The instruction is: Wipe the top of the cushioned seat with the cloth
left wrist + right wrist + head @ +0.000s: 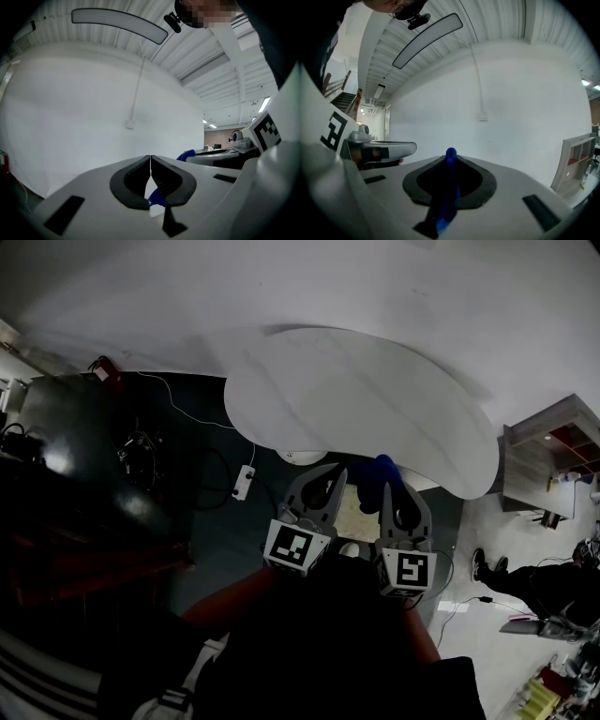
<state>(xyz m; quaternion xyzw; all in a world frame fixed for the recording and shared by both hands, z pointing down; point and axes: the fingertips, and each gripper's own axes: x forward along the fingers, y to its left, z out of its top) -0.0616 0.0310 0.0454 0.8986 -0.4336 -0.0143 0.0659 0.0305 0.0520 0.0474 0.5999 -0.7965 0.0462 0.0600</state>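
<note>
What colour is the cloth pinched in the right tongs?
The cloth is blue; the right gripper view shows it best.

White table [375,399], power strip [245,481], wooden shelf [548,451]

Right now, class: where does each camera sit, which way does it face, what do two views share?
Head view: on the head, steeply down at the white curved tabletop; left gripper, right gripper, forearm show.
Left gripper view: on that gripper, along shut jaws toward a white wall.
Right gripper view: likewise, jaws shut on the blue fabric cloth.
Shared: head and right gripper views show that cloth.
</note>
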